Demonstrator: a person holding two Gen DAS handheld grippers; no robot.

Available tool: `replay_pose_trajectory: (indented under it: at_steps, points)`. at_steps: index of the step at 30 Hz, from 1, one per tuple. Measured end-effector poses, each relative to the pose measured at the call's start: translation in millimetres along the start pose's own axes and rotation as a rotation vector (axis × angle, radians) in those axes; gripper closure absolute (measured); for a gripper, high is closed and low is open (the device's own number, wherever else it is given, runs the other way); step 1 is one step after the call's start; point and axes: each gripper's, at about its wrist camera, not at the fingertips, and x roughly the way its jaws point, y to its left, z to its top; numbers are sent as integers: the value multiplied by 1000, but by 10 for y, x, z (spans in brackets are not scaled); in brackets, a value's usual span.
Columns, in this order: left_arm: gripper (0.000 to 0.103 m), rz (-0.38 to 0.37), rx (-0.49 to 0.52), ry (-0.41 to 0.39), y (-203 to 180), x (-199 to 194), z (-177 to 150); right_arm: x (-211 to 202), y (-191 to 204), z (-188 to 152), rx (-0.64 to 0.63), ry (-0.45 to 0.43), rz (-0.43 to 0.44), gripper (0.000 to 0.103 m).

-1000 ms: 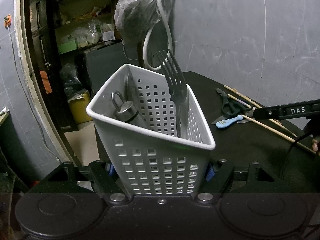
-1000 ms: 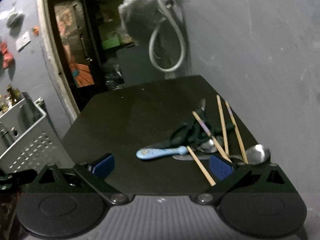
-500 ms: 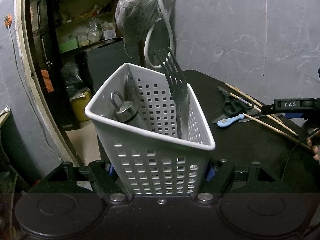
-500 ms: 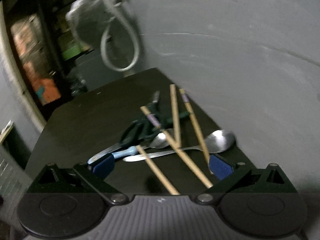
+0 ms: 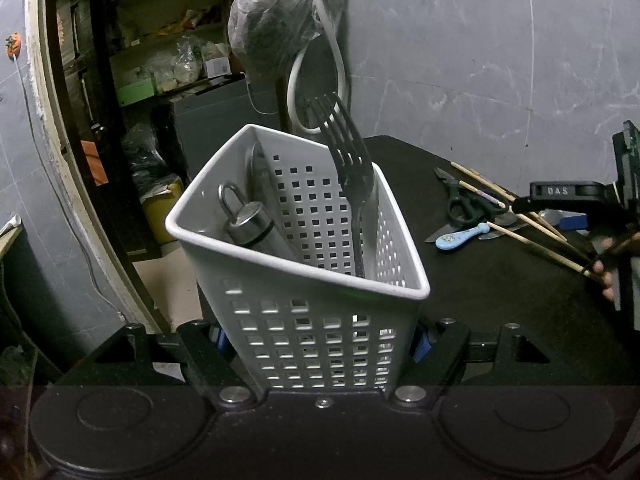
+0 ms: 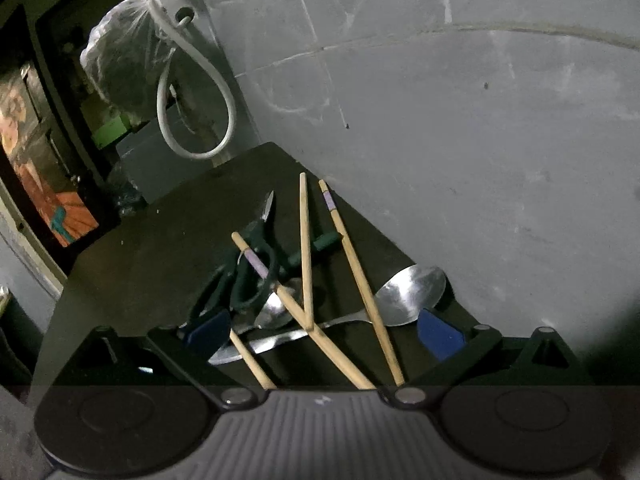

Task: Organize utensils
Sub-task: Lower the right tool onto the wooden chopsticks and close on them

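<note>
Utensils are sitting in two groups, and the white perforated caddy (image 5: 316, 312) serves as the landmark. Inside the caddy a dark fork (image 5: 349, 176) is standing tines up against the far right wall, a steel cylinder with a ring on top (image 5: 250, 224) is leaning toward the near left corner, and a grey blade-like piece behind the cylinder is too shadowed to identify. The left gripper (image 5: 320, 340) is clamping the caddy low down, its blue pads pressing on both side walls, so the jaws are standing only as wide as the caddy's base. To the right of the caddy, well apart on the black table (image 5: 472, 280), the loose pile is lying: black-handled scissors (image 6: 252, 276), four wooden chopsticks (image 6: 305, 248), two of them with a purple band, a large metal spoon (image 6: 412, 292), a smaller spoon (image 6: 276, 312) partly under the chopsticks, and a light blue patterned handle (image 5: 460, 237). The right gripper (image 6: 320, 332) is hanging over that pile with its jaws spread wide, blue pads either side of the chopsticks and spoons, gripping nothing. From the left camera, fingers of a person's hand (image 5: 606, 272) are showing at the right edge beside the right gripper's body. A grey marbled wall is standing behind the table, with a white hose loop (image 5: 316, 80) and a plastic bag (image 5: 268, 24) hanging beyond the caddy.
</note>
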Motion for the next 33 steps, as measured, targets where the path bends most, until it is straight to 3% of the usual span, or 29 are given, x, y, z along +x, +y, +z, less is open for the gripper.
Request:
replay_pose_trajectory:
  at_steps: [3,15,24,33]
  points:
    - [24,0,0,1,-2,5,2,73,-31,27,43,-10,18,1]
    - [24,0,0,0,-4,6,5,48,133,-31,-15,16,77,3]
    - [24,2,3,1,-5,7,8,-71,193,119,-40,-63,60,5]
    - [24,3,3,1,-6,8,10,77,201,225,-53,-36,56,30]
